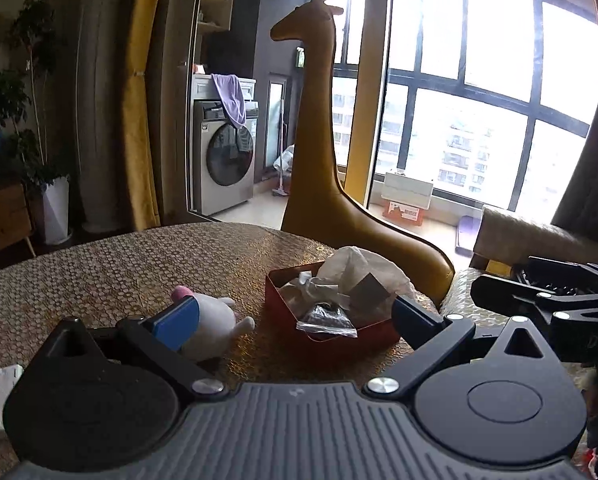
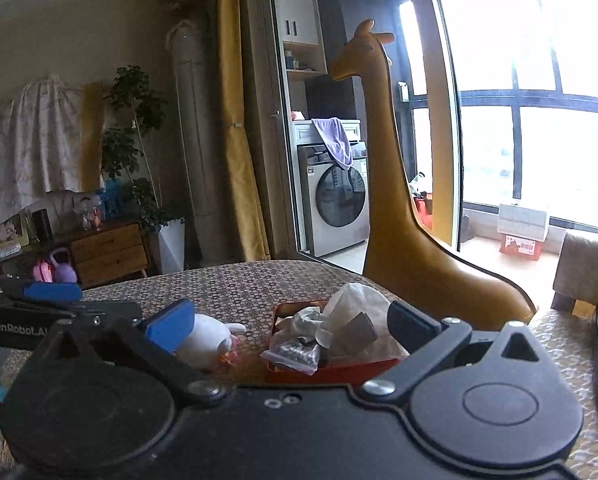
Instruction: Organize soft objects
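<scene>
left gripper (image 1: 295,316) spread wide, nothing held | right gripper (image 2: 291,326) spread wide, nothing held | white plush toy (image 1: 213,330) partly hidden by blue fingertip (image 1: 177,326), mid-table (image 1: 139,264) | red tin (image 1: 339,338) beside it, contents hard to make out

The right gripper (image 2: 291,326) is seen with its jaws spread wide and nothing between them. Beyond it, on the patterned surface (image 2: 239,284), a white plush toy (image 2: 209,340) is laid at about 10 o'clock, partly covered by the blue pad of the gripper's finger. A red box (image 2: 339,370) is set just beside the toy, toward 12 o'clock, and is filled with crumpled white plastic (image 2: 355,300) and a small clear bag (image 2: 293,354). The left gripper (image 2: 51,300) is seen at 9 o'clock; its jaw state cannot be told. A yellow giraffe figure (image 2: 387,200) is stood behind the surface at 1 o'clock.
</scene>
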The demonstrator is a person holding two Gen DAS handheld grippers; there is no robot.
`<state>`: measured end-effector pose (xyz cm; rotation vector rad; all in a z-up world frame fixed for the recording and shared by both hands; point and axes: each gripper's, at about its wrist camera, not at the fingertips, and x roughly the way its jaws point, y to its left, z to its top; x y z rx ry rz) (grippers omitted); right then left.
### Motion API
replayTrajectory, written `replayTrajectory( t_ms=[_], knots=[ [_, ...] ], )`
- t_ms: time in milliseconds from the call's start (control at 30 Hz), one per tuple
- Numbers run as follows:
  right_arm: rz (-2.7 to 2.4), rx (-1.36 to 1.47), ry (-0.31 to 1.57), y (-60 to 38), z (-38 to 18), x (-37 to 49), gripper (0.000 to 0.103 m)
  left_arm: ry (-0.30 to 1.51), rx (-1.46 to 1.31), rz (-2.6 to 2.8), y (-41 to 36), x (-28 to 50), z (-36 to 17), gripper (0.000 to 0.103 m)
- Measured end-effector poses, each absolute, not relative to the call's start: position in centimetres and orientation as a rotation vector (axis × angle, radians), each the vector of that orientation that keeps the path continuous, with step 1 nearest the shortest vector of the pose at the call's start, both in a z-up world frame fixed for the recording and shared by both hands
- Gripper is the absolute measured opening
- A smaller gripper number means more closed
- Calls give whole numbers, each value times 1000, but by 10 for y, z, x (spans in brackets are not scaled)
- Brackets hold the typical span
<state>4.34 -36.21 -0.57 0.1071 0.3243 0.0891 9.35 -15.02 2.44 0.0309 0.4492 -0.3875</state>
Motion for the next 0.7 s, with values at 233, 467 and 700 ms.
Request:
replayTrajectory(
  t_ms=[233, 467, 700],
  knots=[
    [95, 108, 320, -359, -7, 41, 103, 453, 7, -399, -146, 93, 22, 103],
    [84, 111, 315, -361, -7, 40, 103, 441, 10, -409, -144, 88, 22, 103],
    [69, 103, 321, -359, -8, 38, 103, 448, -7, -411, -143, 88, 19, 103]
  ],
)
